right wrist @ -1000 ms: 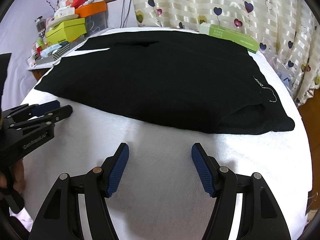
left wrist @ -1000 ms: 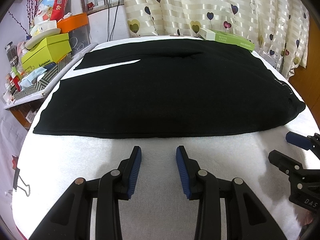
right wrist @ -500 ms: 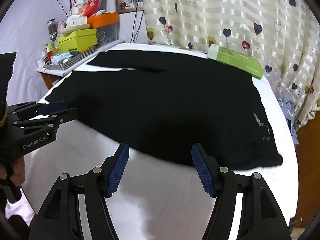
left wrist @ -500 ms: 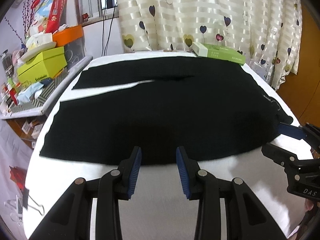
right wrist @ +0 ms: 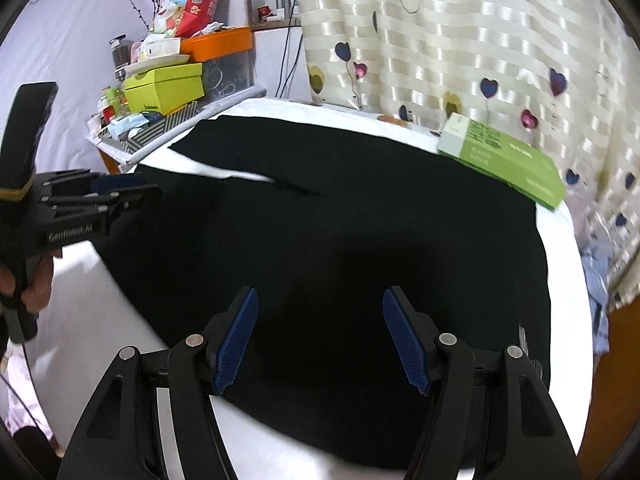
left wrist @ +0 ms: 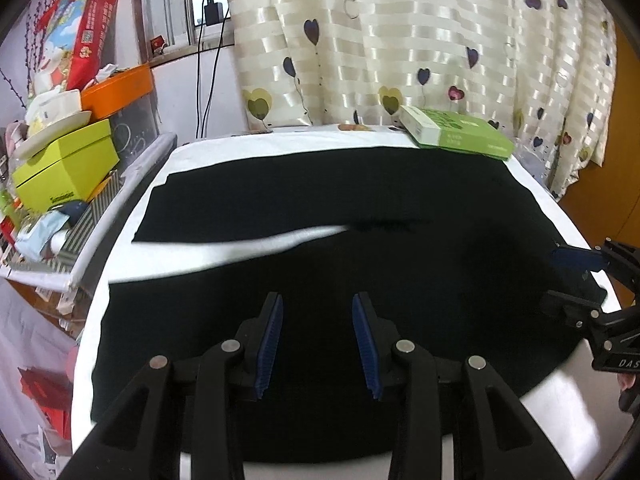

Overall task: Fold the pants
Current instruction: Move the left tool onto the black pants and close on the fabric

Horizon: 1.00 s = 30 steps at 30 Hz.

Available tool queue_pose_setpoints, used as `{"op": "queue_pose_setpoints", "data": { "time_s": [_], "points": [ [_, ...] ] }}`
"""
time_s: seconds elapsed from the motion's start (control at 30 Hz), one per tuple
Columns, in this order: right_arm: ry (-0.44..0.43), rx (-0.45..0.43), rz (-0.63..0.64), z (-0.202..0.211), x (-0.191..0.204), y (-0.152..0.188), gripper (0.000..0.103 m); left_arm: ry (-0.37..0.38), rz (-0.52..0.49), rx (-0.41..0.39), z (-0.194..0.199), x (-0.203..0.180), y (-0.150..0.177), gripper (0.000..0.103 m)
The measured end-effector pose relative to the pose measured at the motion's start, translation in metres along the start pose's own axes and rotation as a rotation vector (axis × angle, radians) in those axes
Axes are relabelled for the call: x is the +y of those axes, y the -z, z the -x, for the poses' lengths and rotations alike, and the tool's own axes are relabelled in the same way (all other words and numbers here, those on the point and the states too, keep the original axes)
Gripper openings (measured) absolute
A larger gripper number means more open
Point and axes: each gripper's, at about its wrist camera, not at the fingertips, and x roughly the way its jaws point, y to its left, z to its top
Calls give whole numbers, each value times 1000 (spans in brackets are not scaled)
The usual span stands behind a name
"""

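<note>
Inspecting: black pants (left wrist: 320,248) laid flat on a white-covered table (left wrist: 560,412), unfolded, no fold yet begun.
Left hand-held gripper (left wrist: 318,344): held empty over the near leg; its jaws are parted narrowly and nothing is gripped. The cloth lies directly below and ahead of its pads.
Right hand-held gripper (right wrist: 320,340): held empty above the waist end; its jaws are spread wide, with black fabric beneath and beyond them. It is also seen at the right edge of the left wrist view, beside the waistband corner.
Leg gap: a white strip of table is seen ahead-left of the left hand-held gripper, between the two legs.
Reason for stance: one tool is judged to be stationed toward the legs and one at the waist so that the near edge can be pinched at two spread points and carried over evenly.
Green box (right wrist: 504,160): resting at the far edge, ahead-right of the right hand-held gripper, touching the pants' far side; it is judged a possible obstruction.
Risk: black on black makes the edge hard to tell.
</note>
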Motion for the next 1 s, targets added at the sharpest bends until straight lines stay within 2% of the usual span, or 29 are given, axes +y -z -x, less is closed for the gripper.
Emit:
{"op": "queue_pose_setpoints", "data": {
  "time_s": [0.4,0.5,0.63,0.9,1.0],
  "points": [
    [-44,56,67,-92,-64,-91,66,-29,-41,25,-88,47,-76,39],
    [-44,68,95,-118,-77,-109,66,-34,-30,44,-115,60,-93,44],
    [-54,93,127,-156,-95,-133,66,-47,-31,72,-152,73,-111,44],
    [-92,137,137,-210,-118,-166,66,-20,-49,117,-202,78,-127,45],
    [-95,168,149,-226,-121,-170,66,-15,-39,92,-204,79,-125,52]
  ]
}}
